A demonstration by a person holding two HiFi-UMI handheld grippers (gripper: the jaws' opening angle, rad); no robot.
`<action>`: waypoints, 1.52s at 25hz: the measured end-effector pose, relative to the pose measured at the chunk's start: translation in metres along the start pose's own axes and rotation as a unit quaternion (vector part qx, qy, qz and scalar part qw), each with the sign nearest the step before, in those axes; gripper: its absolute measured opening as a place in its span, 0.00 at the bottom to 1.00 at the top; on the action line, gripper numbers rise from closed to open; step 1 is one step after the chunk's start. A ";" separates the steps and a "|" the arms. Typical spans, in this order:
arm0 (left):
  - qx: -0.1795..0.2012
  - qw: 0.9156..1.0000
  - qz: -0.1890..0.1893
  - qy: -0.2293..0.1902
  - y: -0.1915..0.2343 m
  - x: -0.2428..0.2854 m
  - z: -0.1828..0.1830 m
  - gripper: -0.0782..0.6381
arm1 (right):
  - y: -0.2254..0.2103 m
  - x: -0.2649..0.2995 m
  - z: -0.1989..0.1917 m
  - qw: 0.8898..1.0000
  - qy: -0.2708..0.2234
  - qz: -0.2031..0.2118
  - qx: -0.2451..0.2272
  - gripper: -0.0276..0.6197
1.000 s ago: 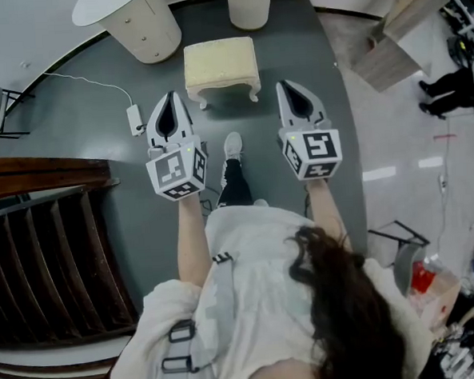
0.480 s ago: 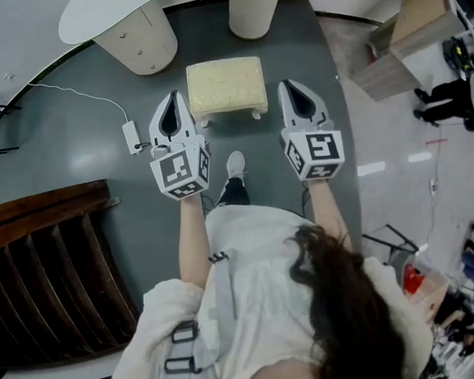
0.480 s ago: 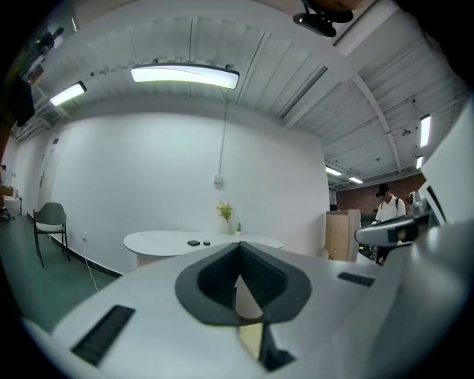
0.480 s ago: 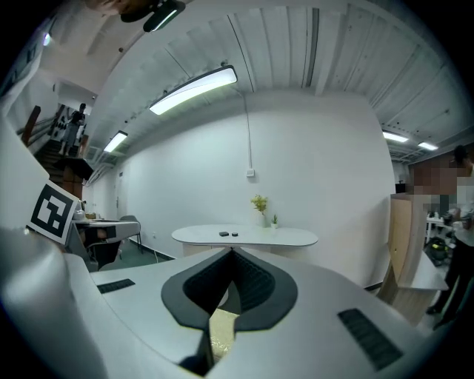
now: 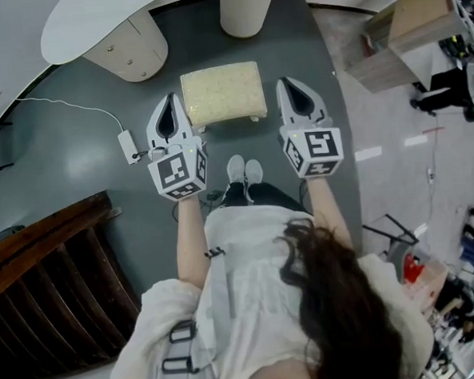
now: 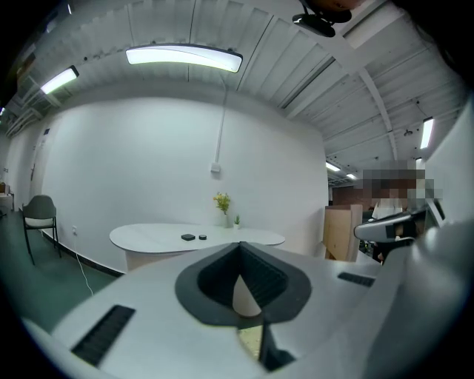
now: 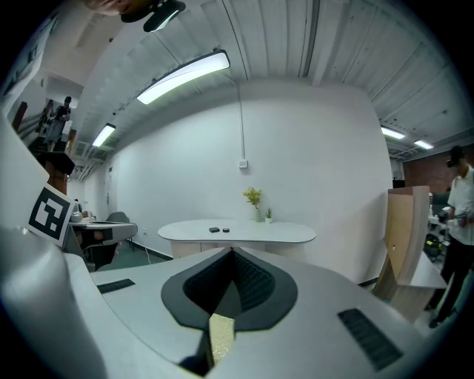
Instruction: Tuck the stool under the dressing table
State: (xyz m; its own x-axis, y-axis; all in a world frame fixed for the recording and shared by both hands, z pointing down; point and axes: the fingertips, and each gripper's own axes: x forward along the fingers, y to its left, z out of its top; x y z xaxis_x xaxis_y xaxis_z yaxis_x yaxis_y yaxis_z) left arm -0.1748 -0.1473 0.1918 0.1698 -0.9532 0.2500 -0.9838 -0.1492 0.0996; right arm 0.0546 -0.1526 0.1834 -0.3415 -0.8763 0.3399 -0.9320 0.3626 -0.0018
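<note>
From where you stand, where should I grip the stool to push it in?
Probably its two short ends, one gripper each, from the near side: the stool sits broadside to you between the left gripper and right gripper, the dressing table beyond. Both are shut; open first.

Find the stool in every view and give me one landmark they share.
Head view: stool at upper centre, between left gripper and right gripper.
Left gripper view: only a cream sliver at bottom centre, seemingly the stool.
Right gripper view: likewise a cream sliver at bottom centre.
Shared landmark: the white table, beyond the stool.
</note>
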 end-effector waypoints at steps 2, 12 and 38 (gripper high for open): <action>0.004 1.000 0.002 0.003 -0.001 0.005 -0.001 0.11 | -0.004 0.006 -0.002 1.000 0.001 -0.001 0.000 0.05; 0.023 1.000 0.004 -0.003 -0.011 0.008 0.004 0.12 | -0.006 0.011 -0.002 1.000 -0.019 0.025 0.005 0.05; 0.009 0.997 -0.026 0.070 0.007 0.026 -0.070 0.59 | -0.016 0.036 -0.059 0.996 0.050 0.055 0.041 0.64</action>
State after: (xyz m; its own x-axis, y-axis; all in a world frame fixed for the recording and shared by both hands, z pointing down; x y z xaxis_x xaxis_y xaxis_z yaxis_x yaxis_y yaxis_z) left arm -0.1729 -0.1543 0.2666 0.2252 -0.8982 0.3774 -0.9742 -0.2025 0.0993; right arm 0.0645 -0.1711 0.2506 -0.4323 -0.7952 0.4252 -0.8977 0.4239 -0.1201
